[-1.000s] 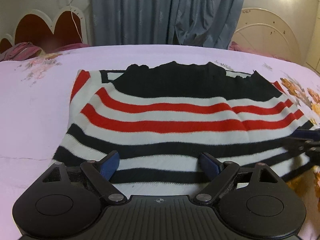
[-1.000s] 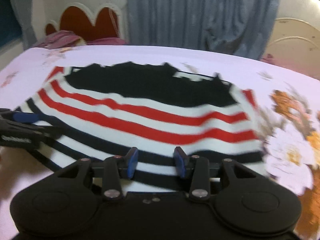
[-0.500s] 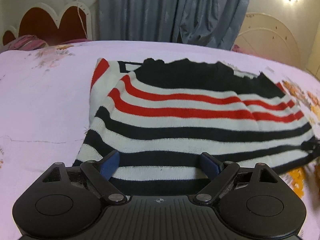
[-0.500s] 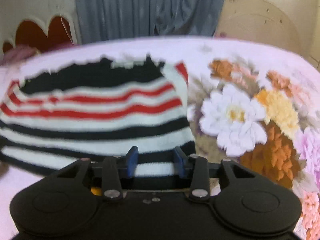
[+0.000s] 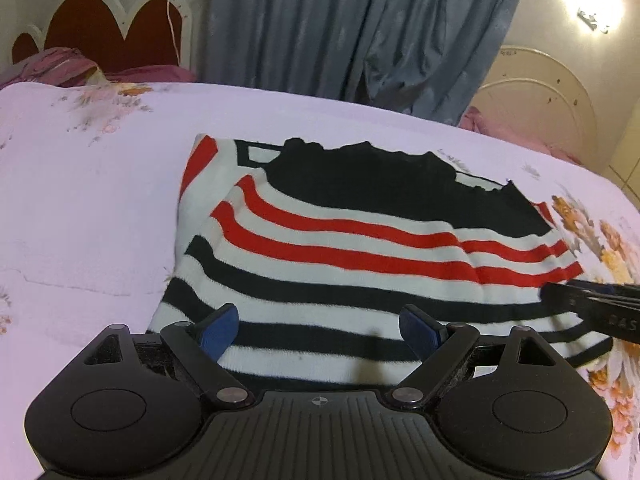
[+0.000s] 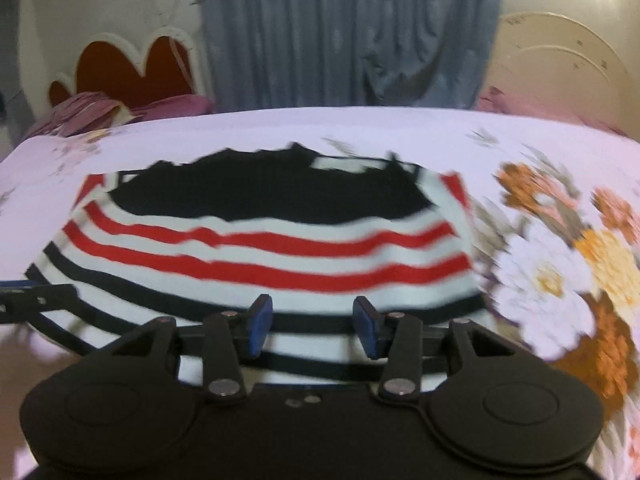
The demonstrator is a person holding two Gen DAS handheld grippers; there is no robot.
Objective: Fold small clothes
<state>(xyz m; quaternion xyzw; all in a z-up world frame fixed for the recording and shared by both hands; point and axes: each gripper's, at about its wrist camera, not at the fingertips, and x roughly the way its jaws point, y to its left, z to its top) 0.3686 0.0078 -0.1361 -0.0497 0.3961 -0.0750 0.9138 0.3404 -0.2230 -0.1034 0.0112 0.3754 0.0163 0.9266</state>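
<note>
The sweater [image 5: 360, 264] lies spread on the bed [image 5: 80, 200] across the middle of both views, black band at the top, red stripes under it, black-and-white stripes nearest the cameras. Half a second ago the right wrist camera was swung toward the big flowers on the sheet, with the sweater pushed to the left of its frame; now the sweater fills the centre again and the flowers [image 6: 560, 280] sit at the right edge, so the right gripper [image 6: 313, 322] has come back over the hem. Its picture is smeared, which suggests it is probably moving sideways even now. The left gripper [image 5: 319, 330] has shifted a little as well: the sweater's left edge, which stood at the left of its frame, now sits nearer the middle. Both tools have their fingers spread with nothing between them, the left wide, the right narrower, each hanging over the near striped hem at the bottom of its frame. The right tool's tip also shows at the right edge of the left view, beside the sweater's right side. This reads as both tools lining up on the hem for the next fold, with no grasp made yet.
</note>
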